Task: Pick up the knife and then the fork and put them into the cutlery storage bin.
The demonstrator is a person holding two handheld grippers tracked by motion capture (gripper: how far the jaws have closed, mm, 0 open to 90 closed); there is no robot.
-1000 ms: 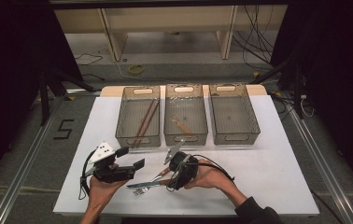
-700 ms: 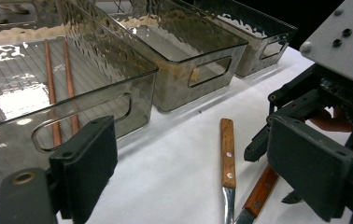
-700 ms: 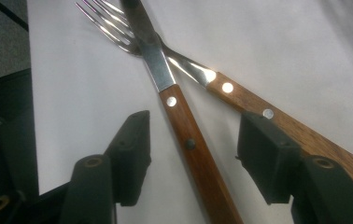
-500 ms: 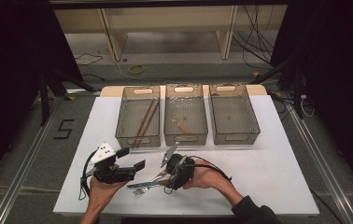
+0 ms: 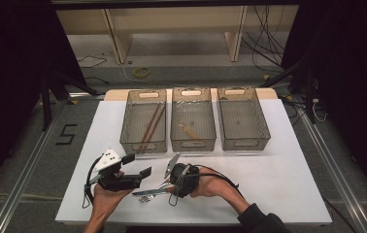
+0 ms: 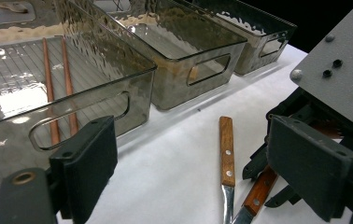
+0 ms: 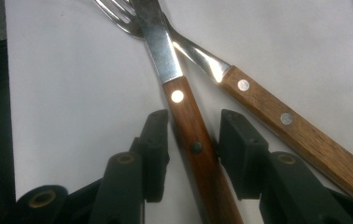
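Observation:
A knife with a wooden handle lies on the white table, its blade crossing a wooden-handled fork. My right gripper straddles the knife handle. Its jaws have just been closing, and a thin gap still shows on each side of the handle. From above, the right gripper points left at the cutlery near the front edge. My left gripper hovers just left of it, open and holding nothing. Past the left gripper I see the fork handle and the other gripper's grey plate.
Three clear grey bins stand in a row at the back of the table. The left bin holds two brown chopsticks, the middle bin a small wooden utensil, and the right bin nothing.
The right gripper's jaws have narrowed around the knife handle and the hand has edged slightly left. The left gripper has stayed where it was.

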